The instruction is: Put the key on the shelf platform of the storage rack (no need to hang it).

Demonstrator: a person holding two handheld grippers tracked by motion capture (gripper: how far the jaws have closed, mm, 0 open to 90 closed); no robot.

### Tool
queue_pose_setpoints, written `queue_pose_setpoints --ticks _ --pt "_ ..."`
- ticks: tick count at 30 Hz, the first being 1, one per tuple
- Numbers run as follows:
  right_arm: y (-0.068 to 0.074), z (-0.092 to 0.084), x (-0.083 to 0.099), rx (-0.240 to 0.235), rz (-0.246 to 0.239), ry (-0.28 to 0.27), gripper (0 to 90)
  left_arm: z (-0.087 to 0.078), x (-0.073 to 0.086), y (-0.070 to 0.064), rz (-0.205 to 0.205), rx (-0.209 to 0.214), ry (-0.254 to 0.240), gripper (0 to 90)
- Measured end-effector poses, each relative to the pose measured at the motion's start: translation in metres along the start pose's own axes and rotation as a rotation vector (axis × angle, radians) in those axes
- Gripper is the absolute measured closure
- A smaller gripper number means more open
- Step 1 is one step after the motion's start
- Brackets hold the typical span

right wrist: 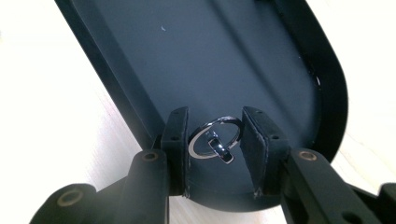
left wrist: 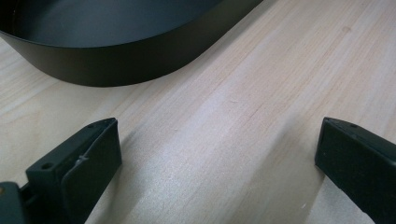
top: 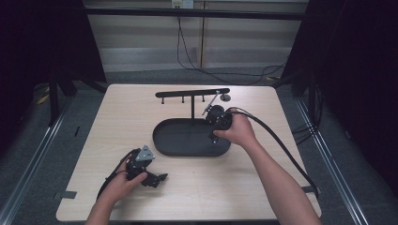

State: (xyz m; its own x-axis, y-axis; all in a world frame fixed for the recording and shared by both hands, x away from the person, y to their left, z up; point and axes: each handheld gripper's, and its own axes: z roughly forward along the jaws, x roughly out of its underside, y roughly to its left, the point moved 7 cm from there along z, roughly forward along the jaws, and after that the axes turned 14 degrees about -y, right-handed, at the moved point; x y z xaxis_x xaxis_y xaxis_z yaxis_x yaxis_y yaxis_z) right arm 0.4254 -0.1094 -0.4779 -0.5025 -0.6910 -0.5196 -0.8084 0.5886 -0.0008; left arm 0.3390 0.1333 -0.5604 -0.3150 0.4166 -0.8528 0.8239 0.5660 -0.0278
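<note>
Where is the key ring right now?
In the right gripper view the key ring is clamped between the right tongs, just above the floor of the black tray, near its rounded end.

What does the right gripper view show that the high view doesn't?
The right gripper view shows a silver ring clamped between the right tool and its pads, above the tray. The high view shows the left tool on the table and a rack behind the tray. Both share the black tray and the right tool.
</note>
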Motion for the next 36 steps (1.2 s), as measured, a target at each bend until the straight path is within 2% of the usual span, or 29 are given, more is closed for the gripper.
queue_pose_setpoints --ticks 10,15,36 --pt "0.004 0.011 0.003 -0.007 -0.015 0.024 63.5 0.000 0.000 0.000 0.000 0.000 0.000 0.2" --pt "0.006 0.016 0.006 -0.012 -0.006 0.028 63.4 0.000 0.000 0.000 -0.001 0.000 0.000 0.2" --pt "0.003 0.017 0.009 -0.015 -0.007 0.021 63.3 0.000 0.000 0.000 -0.001 0.001 0.000 0.2"
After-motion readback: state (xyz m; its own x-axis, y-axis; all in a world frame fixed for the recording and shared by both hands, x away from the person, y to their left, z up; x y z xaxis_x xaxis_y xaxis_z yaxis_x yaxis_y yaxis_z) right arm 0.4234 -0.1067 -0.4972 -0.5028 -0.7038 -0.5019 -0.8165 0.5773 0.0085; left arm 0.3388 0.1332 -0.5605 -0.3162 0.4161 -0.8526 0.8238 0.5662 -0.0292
